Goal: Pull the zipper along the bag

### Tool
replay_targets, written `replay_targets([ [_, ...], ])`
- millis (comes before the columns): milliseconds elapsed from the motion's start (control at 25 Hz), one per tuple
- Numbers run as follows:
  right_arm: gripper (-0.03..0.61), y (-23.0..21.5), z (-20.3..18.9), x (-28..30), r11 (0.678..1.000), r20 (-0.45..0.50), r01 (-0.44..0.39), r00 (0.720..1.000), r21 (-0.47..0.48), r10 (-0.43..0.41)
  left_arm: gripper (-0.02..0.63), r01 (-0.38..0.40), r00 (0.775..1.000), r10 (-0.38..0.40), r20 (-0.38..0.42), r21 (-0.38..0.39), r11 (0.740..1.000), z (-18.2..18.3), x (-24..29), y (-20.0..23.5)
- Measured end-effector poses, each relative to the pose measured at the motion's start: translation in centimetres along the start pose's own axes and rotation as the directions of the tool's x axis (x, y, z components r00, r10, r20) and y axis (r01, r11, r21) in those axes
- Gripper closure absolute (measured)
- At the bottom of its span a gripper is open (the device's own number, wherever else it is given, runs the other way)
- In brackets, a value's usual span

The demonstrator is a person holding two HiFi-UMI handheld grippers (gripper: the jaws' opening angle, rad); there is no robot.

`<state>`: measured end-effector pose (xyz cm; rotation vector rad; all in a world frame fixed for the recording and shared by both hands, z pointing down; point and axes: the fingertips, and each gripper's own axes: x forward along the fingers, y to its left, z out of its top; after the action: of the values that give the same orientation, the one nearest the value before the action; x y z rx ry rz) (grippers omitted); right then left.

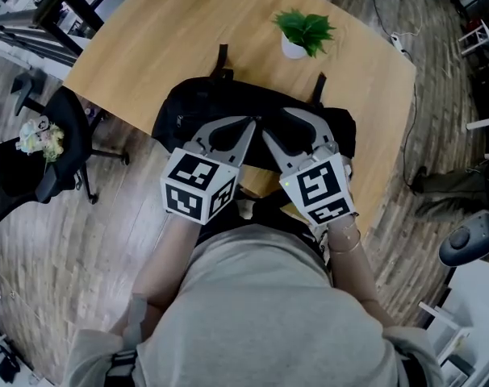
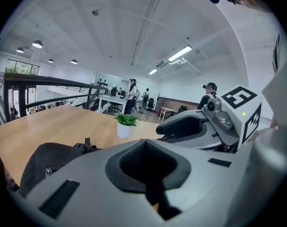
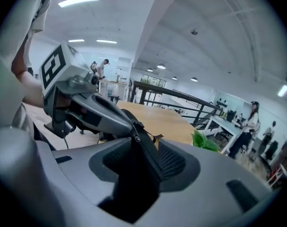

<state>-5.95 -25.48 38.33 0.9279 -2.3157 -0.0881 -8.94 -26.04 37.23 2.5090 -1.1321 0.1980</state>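
Head view: a black bag [image 1: 188, 111] lies at the near edge of the wooden desk [image 1: 148, 47]. The left gripper [image 1: 251, 122] is pressed together over it. The right gripper [image 1: 275, 122] is spread, with the zipper [image 3: 134, 129] between its pads. Probably the grasping step: next, pinch the pull and draw it along. A potted plant [image 1: 303, 32] stands at upper right, in an open office with a plank floor [image 1: 83, 240].

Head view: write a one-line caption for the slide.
Left gripper and right gripper over a black bag on a wooden table.
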Motion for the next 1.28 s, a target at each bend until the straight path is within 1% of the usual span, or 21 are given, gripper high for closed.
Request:
replay_targets([
  [80,0.396,0.7,-0.2,0.6,0.998,-0.029,-0.01,1.0,-0.059,0.009,0.597,0.01,1.0,-0.01,0.003,-0.002,1.0,0.0,-0.3,-0.2],
  [200,0.418,1.5,-0.3,1.3,0.989,-0.064,0.0,0.998,-0.15,-0.01,0.597,0.02,1.0,-0.02,0.011,0.001,1.0,0.1,-0.8,-0.4],
  [320,0.439,2.2,-0.7,2.0,0.968,-0.098,0.012,0.994,-0.252,-0.038,0.597,0.024,1.0,-0.024,0.018,0.0,1.0,0.0,-1.1,-0.4],
  [360,0.456,2.3,-0.9,2.1,0.959,-0.108,0.018,0.993,-0.281,-0.05,0.597,0.023,1.0,-0.023,0.019,-0.002,1.0,-0.1,-1.2,-0.4],
  [440,0.482,2.3,-1.2,2.3,0.951,-0.121,0.019,0.991,-0.309,-0.059,0.597,0.025,0.999,-0.025,0.02,-0.014,1.0,-0.3,-1.3,-0.2],
  [480,0.499,2.4,-1.2,2.3,0.95,-0.123,0.016,0.991,-0.31,-0.057,0.597,0.028,0.999,-0.028,0.021,-0.023,0.999,-0.5,-1.4,-0.1],
  [600,0.522,2.5,-1.3,2.2,0.949,-0.124,0.012,0.991,-0.314,-0.054,0.597,0.04,0.999,-0.038,0.027,-0.048,0.998,-0.6,-1.7,0.2],
  [720,0.532,2.6,-1.4,2.0,0.952,-0.125,0.009,0.991,-0.306,-0.05,0.597,0.049,0.998,-0.046,0.04,-0.079,0.996,-0.8,-1.8,0.3],
  [960,0.543,2.5,-1.4,2.0,0.961,-0.131,0.003,0.991,-0.278,-0.041,0.597,0.056,0.997,-0.043,0.071,-0.189,0.98,-1.0,-2.2,1.4],
  [1280,0.546,1.3,-1.6,1.8,0.971,-0.136,0.033,0.989,-0.237,-0.067,0.597,-0.041,0.992,0.069,0.101,-0.262,0.964,-1.2,-4.2,5.5],
])
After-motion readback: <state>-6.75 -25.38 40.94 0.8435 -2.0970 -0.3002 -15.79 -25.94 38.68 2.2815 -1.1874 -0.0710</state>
